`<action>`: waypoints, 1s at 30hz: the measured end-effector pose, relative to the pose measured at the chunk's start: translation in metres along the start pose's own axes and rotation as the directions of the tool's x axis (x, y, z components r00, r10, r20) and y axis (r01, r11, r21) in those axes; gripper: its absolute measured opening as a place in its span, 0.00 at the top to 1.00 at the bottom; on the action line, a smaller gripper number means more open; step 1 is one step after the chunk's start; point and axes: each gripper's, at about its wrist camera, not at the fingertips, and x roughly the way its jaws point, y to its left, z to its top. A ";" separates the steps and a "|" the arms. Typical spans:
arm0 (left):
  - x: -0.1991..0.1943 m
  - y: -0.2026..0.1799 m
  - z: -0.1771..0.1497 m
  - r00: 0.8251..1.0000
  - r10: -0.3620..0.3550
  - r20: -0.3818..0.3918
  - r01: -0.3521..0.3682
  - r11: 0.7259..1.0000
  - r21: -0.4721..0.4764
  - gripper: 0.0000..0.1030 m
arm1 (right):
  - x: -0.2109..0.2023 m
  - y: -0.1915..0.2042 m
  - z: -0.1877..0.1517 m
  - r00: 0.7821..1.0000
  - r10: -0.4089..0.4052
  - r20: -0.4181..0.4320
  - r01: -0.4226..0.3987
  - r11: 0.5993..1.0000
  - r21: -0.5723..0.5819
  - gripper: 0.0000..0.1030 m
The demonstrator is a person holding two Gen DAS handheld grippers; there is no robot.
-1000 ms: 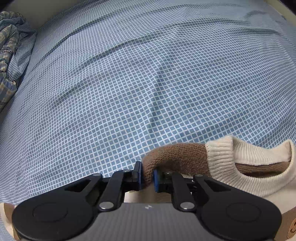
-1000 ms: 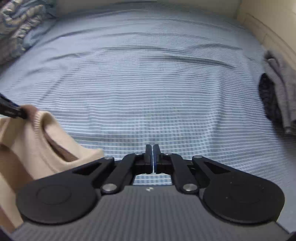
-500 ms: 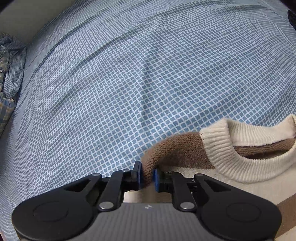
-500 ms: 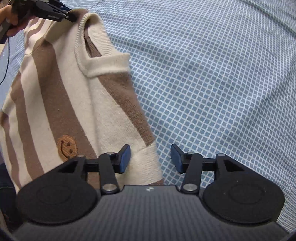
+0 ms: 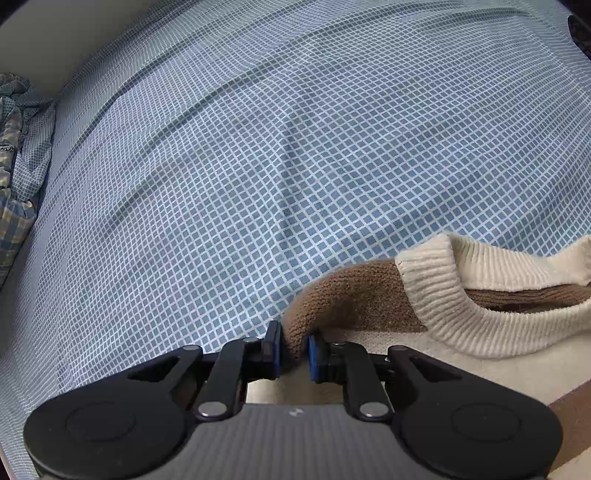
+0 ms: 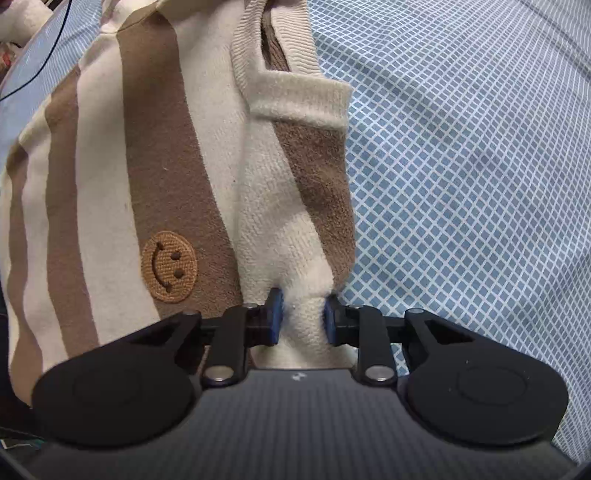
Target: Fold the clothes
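A cream and brown striped knit sweater point(image 6: 155, 155) with a smiley patch point(image 6: 169, 271) hangs over the blue checked bed sheet point(image 6: 461, 184). My right gripper point(image 6: 303, 317) is shut on a bunched cream fold of the sweater near its shoulder. My left gripper point(image 5: 294, 347) is shut on the brown shoulder of the same sweater point(image 5: 354, 295), beside the cream ribbed collar point(image 5: 480, 317). The sweater's lower part is out of view.
The checked sheet point(image 5: 277, 166) covers the bed with a few creases. A crumpled plaid and checked cloth point(image 5: 14, 162) lies at the far left by the wall. A dark item point(image 5: 580, 29) shows at the top right edge.
My right gripper was open beside the sweater half a second ago and has now closed on its cream fold. My left gripper keeps its hold and has hardly moved.
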 end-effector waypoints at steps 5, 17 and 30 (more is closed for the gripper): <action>-0.011 -0.003 -0.008 0.999 0.025 0.035 -0.024 1.000 -0.013 0.85 | 0.001 0.022 0.002 0.937 -0.341 0.071 0.340 0.940 0.019 0.78; -0.044 0.021 -0.018 0.992 0.014 0.128 -0.007 0.998 -0.056 0.86 | -0.018 0.062 0.010 0.798 -0.600 0.048 0.566 0.775 0.281 0.83; -0.021 0.084 0.027 0.984 0.102 0.145 -0.072 0.978 -0.196 0.86 | -0.033 0.025 0.100 0.698 -0.709 0.098 0.680 0.700 0.219 0.83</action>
